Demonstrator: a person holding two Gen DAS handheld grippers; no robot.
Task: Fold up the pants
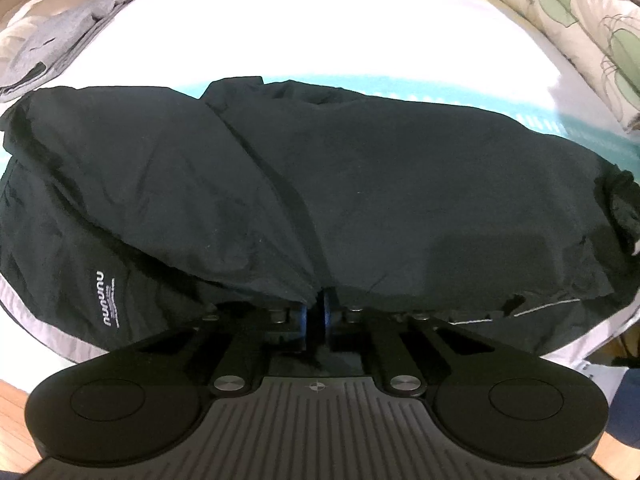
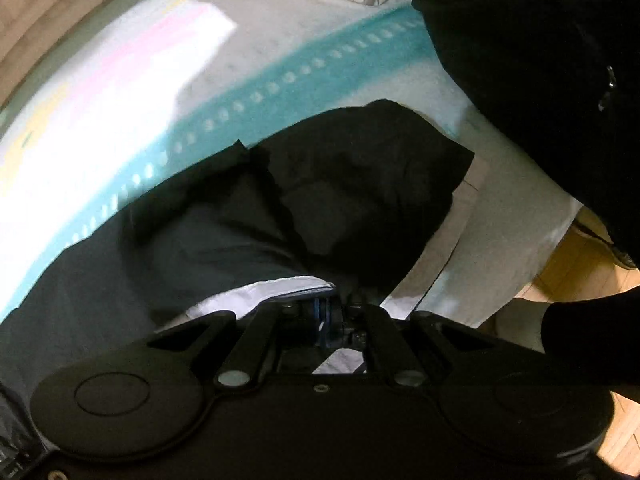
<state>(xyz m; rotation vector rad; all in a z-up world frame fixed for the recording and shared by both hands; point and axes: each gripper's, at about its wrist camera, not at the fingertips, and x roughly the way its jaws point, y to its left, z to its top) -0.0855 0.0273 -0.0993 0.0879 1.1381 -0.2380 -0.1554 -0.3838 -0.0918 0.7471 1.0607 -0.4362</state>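
A white bed sheet with a teal band (image 1: 360,40) fills both frames. Black nylon pants (image 1: 320,184) span mid-frame. Left gripper (image 1: 315,314) and right gripper (image 2: 334,312) each pinch their near edge, lower centre.

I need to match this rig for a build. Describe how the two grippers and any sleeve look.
Left gripper: black linkage arms, silver pivot bolts, two round black discs, ribbed grey plate with a small compass-like mark, blue pads. Right gripper: the same black build and blue pads. A black sleeve shows beside it.
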